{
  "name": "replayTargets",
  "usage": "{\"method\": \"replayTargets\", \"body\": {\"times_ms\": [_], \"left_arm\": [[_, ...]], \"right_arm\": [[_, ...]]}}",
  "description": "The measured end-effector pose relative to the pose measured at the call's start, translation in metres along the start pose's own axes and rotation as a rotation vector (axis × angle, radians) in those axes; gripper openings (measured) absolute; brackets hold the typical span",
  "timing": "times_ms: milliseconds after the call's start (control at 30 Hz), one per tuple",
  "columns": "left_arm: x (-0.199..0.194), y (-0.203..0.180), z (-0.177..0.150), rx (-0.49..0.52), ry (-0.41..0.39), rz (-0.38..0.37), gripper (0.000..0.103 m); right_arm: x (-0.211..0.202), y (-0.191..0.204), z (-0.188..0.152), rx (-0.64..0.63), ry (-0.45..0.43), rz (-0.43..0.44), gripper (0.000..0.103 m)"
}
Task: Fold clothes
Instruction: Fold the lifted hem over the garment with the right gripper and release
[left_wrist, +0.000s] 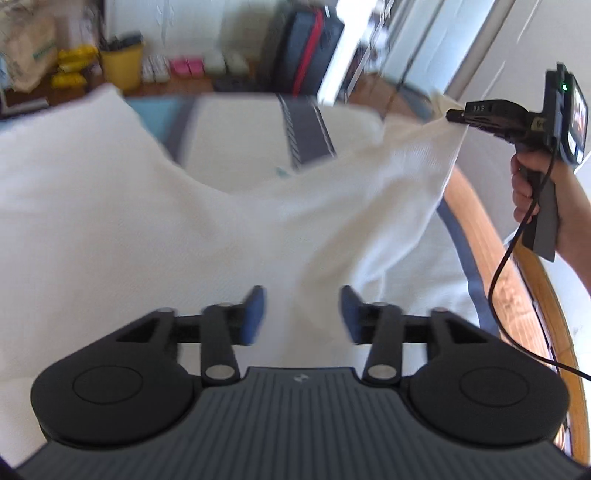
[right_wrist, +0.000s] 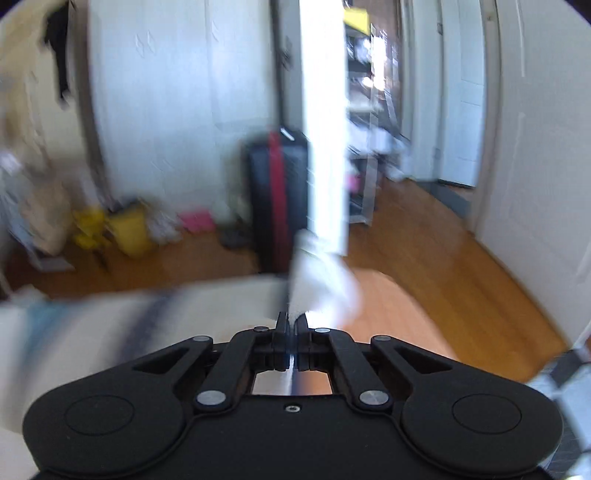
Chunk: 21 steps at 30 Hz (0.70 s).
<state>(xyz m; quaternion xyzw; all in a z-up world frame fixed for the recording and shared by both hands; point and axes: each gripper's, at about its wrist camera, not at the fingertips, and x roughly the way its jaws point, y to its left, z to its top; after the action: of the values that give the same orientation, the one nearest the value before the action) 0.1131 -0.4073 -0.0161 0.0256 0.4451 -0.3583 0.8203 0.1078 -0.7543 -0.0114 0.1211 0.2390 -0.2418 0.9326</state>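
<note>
Wooden floor (right_wrist: 436, 266) beyond bed (left_wrist: 466, 280), clutter against far wall. White garment (left_wrist: 207, 221) spread over bed, long axis running from my left gripper (left_wrist: 303, 314) up-right to raised corner. Right gripper (left_wrist: 456, 115) pressed together, pinching that corner; cloth taut there. Left gripper spread, pads clear of garment below. Bed edge near right gripper; open floor past it.

raised white cloth (left_wrist: 258, 206) spans the front, wooden rail (left_wrist: 491, 236) bounds right
</note>
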Motion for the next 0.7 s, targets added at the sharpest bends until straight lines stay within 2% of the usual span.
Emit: {"method": "replayTargets", "body": {"times_ms": [100,200,267,300,400,467,533,600,667,700], "left_arm": [[-0.056,0.045,-0.023,-0.046,-0.042,0.053,0.052],[-0.105,0.084,-0.050,-0.043,-0.081,0.278,0.054],[-0.133,0.105,-0.068,-0.016,-0.100,0.423,0.054],[-0.148,0.117,-0.076,-0.020,-0.112,0.467,0.054],[-0.189,0.159,-0.096,-0.180,-0.158,0.355,0.054],[-0.209,0.178,-0.110,-0.251,-0.198,0.324,0.054],[-0.224,0.190,-0.122,-0.275,-0.223,0.345,0.057],[-0.225,0.198,-0.133,-0.248,-0.220,0.390,0.062],[-0.226,0.205,-0.146,-0.238,-0.205,0.414,0.062],[-0.226,0.209,-0.153,-0.238,-0.194,0.421,0.062]], "right_arm": [[-0.040,0.054,0.004,0.017,-0.074,0.179,0.001],[-0.086,0.118,-0.016,0.042,-0.074,0.439,0.002],[-0.116,0.166,-0.038,0.009,-0.070,0.535,0.002],[-0.130,0.190,-0.049,-0.009,-0.061,0.584,0.002],[-0.172,0.260,-0.080,-0.096,0.009,0.729,0.002],[-0.204,0.306,-0.100,-0.176,0.074,0.822,0.002],[-0.229,0.349,-0.119,-0.255,0.141,0.909,0.002],[-0.238,0.381,-0.146,-0.327,0.217,0.949,0.005],[-0.227,0.409,-0.180,-0.440,0.373,0.947,0.020],[-0.219,0.413,-0.189,-0.459,0.468,0.954,0.021]]}}
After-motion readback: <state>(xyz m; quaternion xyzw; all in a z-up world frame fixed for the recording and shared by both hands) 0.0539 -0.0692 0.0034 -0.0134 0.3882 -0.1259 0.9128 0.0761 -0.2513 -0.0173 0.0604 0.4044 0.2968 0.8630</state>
